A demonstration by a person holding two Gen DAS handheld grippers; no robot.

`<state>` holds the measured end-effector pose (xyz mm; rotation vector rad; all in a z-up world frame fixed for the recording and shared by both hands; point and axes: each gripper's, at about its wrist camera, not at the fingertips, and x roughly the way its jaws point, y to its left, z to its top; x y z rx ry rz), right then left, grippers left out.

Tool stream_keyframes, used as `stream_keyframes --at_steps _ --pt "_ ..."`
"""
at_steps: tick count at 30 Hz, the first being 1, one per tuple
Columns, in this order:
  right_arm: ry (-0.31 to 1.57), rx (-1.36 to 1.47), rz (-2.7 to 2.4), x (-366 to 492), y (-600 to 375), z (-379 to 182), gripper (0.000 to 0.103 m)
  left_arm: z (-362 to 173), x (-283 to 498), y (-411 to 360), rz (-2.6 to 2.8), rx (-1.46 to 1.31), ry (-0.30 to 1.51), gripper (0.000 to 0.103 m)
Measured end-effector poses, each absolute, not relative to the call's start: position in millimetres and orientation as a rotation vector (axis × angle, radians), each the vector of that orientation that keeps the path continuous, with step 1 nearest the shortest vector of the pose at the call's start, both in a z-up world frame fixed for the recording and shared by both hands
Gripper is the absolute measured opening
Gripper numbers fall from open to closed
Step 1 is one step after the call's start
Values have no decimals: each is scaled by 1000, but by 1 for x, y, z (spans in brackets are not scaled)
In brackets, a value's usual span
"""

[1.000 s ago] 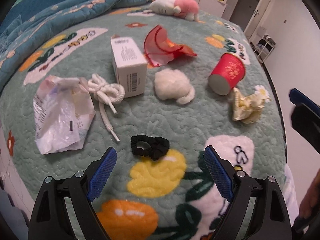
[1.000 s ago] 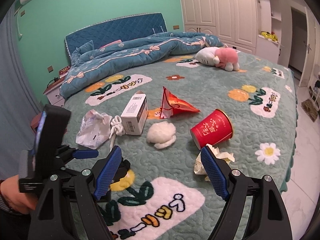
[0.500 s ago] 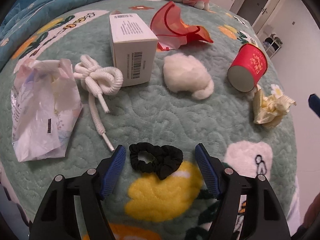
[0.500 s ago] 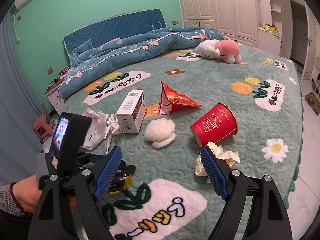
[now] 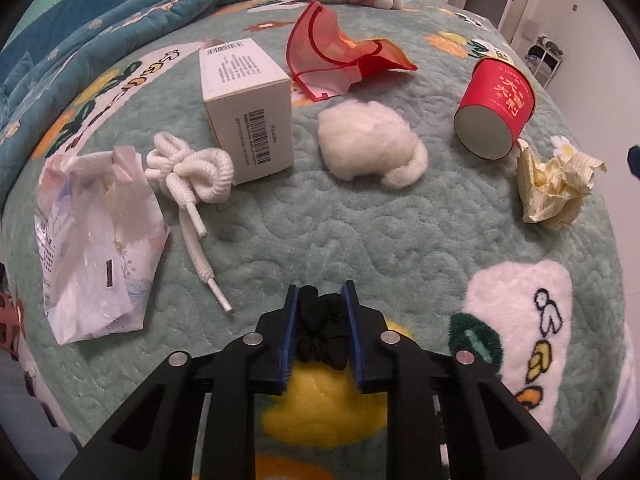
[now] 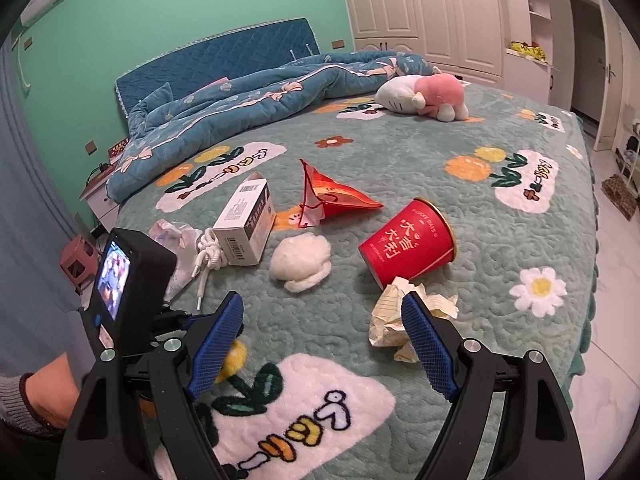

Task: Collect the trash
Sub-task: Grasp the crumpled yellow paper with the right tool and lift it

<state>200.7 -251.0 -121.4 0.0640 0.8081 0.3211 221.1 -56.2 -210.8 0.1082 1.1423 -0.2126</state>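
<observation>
- A bedroom with a green wall and white wardrobes; the litter lies on a quilted green bedspread printed with flowers, toward the bed's foot edge.
- Near the bed's left edge lies a crumpled plastic bag, with a knotted white cord just beside it and touching a white barcode box.
- Toward the middle sit a torn red wrapper and, nearer the foot edge, a cotton wad.
- At the foot edge the left gripper is closing; its blue pads already squeeze a black scrunchie, bunched between them and apparently still resting on the bedspread over a yellow flower print.
- Judgement: finish the squeeze before lifting, and rise straight so the soft loop does not slip out or drag the plush fabric along. A check that no bedspread pile is pinched with it would help.
- Toward the right edge a red paper cup lies on its side, touching a crumpled lined-paper ball.
- The right gripper hangs above the bedspread with jaws wide and nothing between them; the paper ball lies just behind its right finger, a likely next pick.
</observation>
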Motion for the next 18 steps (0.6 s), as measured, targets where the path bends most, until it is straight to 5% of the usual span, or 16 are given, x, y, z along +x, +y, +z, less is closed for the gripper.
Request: stream_keyframes --at_steps 18 --pt "828 48 221 206 -285 -129 81 -181 209 -84 -308 141 1095 19"
